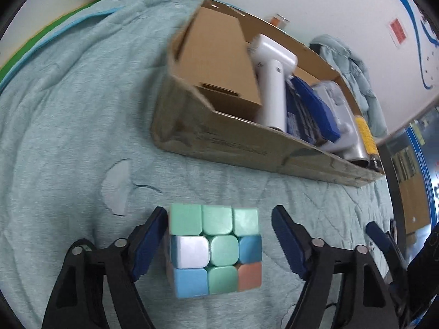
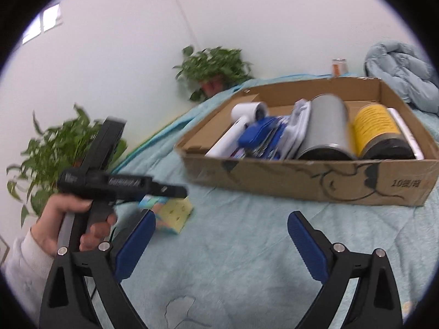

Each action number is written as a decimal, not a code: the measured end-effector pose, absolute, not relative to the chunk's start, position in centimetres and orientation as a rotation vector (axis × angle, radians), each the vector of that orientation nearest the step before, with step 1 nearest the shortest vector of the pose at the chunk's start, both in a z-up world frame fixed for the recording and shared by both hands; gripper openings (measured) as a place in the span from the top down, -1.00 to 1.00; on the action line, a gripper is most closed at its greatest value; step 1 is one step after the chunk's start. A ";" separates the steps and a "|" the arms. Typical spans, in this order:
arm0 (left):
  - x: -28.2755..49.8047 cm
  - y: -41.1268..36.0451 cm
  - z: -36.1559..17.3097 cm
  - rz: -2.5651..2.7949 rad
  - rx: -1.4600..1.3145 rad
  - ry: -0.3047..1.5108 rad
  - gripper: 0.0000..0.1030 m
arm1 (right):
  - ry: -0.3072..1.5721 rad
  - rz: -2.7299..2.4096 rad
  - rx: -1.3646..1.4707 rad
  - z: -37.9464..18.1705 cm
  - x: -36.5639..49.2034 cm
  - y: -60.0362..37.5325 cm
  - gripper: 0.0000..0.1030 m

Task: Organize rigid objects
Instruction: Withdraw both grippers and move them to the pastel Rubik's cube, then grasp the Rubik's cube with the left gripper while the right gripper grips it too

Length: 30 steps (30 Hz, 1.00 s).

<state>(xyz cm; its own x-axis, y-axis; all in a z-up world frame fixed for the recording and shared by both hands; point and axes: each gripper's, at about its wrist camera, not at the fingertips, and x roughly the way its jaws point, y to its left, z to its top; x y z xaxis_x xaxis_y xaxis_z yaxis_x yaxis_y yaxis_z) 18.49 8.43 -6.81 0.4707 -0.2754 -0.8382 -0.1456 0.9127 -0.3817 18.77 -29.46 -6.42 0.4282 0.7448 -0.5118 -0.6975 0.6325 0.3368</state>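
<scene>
Puzzle cube (image 1: 215, 249) down on the teal blanket (image 1: 68, 109), right between the jaws of the left gripper (image 1: 219, 219). Jaws open there: one blue pad just beside the cube's side, maybe touching, hard to tell; the other pad well apart from it. Green squares on top of the cube, with white, blue and orange ones on the side facing the camera.

Behind the cube, a long cardboard box (image 1: 247, 148) on the same blanket, near but not touching. Nothing on the blanket between the cube and the box. Inside the box, packed side by side: a small brown box (image 1: 219, 60), a white hair dryer (image 1: 274, 82), a blue pouch (image 1: 312, 104), a grey can (image 2: 326, 126) and a yellow can (image 2: 376, 126). Pretty full at the can end.

Right gripper (image 2: 221, 219) over bare blanket, jaws wide open, nothing between them. Off to its side, a hand (image 2: 63, 219) in a pale sleeve around the black handle of the left gripper, with part of the cube hidden behind that tool.

Farther back: two leafy potted plants (image 2: 216, 65) by the white wall, a small jar (image 2: 339, 67) behind the box, and a puffy light blue coat (image 2: 400, 68) in a heap beside it.
</scene>
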 end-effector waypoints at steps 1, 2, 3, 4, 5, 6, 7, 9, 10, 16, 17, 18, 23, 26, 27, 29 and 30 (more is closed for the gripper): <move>18.5 7.8 -6.8 -0.112 -0.453 1.088 -0.21 | 0.682 0.922 0.061 -6.6 18.2 -29.2 -0.89; 18.5 6.9 -6.8 -0.161 -0.481 1.091 -0.21 | 0.686 0.945 0.051 -6.7 17.8 -29.0 -0.89; 18.4 5.4 -7.0 -0.237 -0.506 1.104 -0.22 | 0.692 0.961 0.048 -6.8 17.6 -29.0 -0.89; 18.5 4.3 -7.1 -0.262 -0.506 1.111 -0.22 | 0.699 0.974 0.043 -6.9 17.4 -28.9 -0.89; 18.4 2.8 -7.3 -0.280 -0.495 1.121 -0.22 | 0.704 0.979 0.033 -7.1 17.3 -29.0 -0.89; 18.2 0.8 -7.4 -0.300 -0.472 1.129 -0.22 | 0.707 0.977 0.023 -7.3 17.3 -29.3 -0.89; 18.1 -0.2 -7.5 -0.314 -0.467 1.131 -0.22 | 0.710 0.969 0.012 -7.3 17.3 -29.7 -0.89; 17.6 -2.7 -7.5 -0.387 -0.495 1.148 -0.22 | 0.727 0.952 0.013 -7.5 17.5 -31.0 -0.89; 17.3 -3.7 -7.5 -0.429 -0.521 1.157 -0.21 | 0.742 0.940 0.019 -7.7 17.6 -31.8 -0.89; 14.6 -4.7 -6.1 -0.454 -0.502 1.131 -0.22 | 0.800 0.917 -0.053 -8.7 16.1 -34.5 -0.88; 14.2 -4.2 -6.1 -0.439 -0.494 1.133 -0.22 | 0.786 0.900 -0.040 -8.7 15.7 -34.7 -0.88; 14.0 -4.0 -6.2 -0.432 -0.494 1.139 -0.22 | 0.782 0.887 -0.015 -8.7 15.3 -34.9 -0.88; 14.5 -2.9 -7.7 -0.473 -0.547 1.182 -0.22 | 0.839 0.866 0.016 -9.8 15.2 -33.6 -0.70; 15.0 -3.5 -8.4 -0.479 -0.578 1.173 -0.23 | 0.877 0.850 -0.012 -10.6 15.0 -32.2 -0.45; 14.9 -3.5 -8.5 -0.481 -0.581 1.162 -0.22 | 0.886 0.843 -0.019 -10.9 14.9 -31.8 -0.42; 14.9 -3.7 -8.8 -0.493 -0.592 1.149 -0.15 | 0.909 0.831 -0.017 -11.4 14.9 -31.3 -0.35; 14.8 -3.7 -8.9 -0.495 -0.595 1.147 -0.15 | 0.911 0.815 -0.020 -11.6 15.0 -31.1 -0.35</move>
<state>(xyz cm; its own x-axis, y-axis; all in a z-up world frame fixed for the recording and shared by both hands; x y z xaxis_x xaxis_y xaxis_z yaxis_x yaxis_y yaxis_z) 14.84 -3.67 -8.91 0.3370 -0.6417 -0.6890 0.0611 0.7451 -0.6641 14.98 -31.07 -11.58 0.3415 0.6182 -0.7080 -0.6345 0.7073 0.3116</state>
